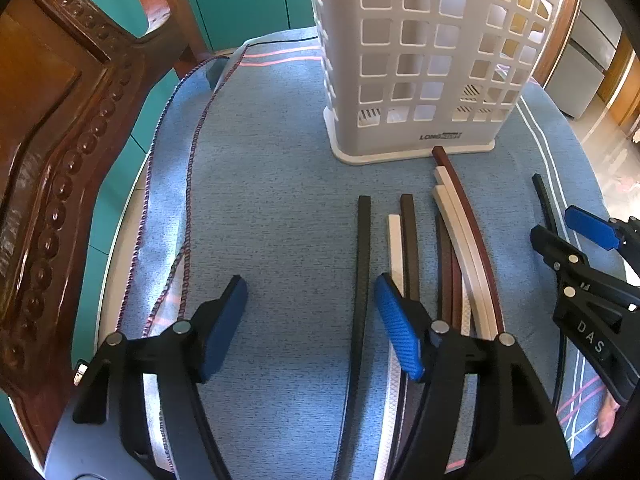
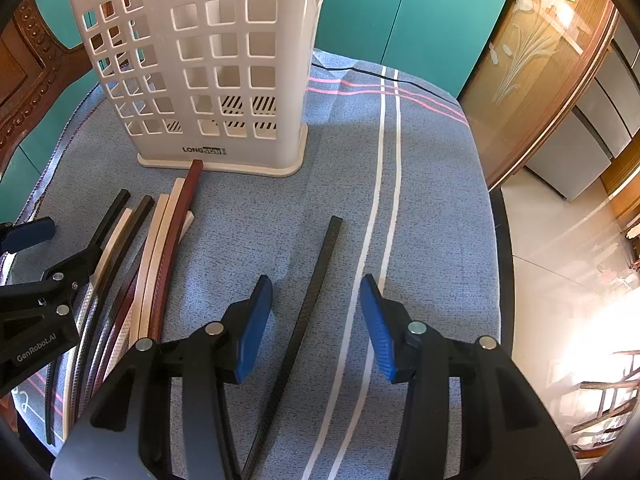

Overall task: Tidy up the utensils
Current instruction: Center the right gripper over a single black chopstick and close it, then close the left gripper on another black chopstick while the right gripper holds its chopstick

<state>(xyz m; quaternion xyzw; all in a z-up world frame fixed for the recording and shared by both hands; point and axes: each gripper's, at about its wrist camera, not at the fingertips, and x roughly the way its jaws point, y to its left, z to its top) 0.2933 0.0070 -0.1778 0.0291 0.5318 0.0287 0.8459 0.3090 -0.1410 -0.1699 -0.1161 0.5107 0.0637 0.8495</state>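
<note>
The left gripper (image 1: 310, 328) hangs low over the blue cloth (image 1: 260, 200) that covers the table, its blue-padded jaws spread wide and holding nothing. One black chopstick (image 1: 362, 280) runs lengthwise through the gap, close to the right-hand pad, its far end aimed at the white utensil basket (image 1: 420, 60). Just to the right lies the main bundle of chopsticks (image 1: 460, 248), side by side and partly overlapping, all with their long axes running from the near edge of the table toward the basket. The longest, a reddish-brown chopstick (image 1: 468, 208), touches the basket's base with its tip. About seven or eight sticks can be made out in black, white, cream and brown; overlap hides the exact count.

The right gripper (image 2: 316, 328) is likewise open and empty. A single black stick (image 2: 316, 288) lies apart from the bundle, between its jaws, tilted slightly rightward at its far end and reaching toward the far edge. There is one basket, standing upright near the far edge.
</note>
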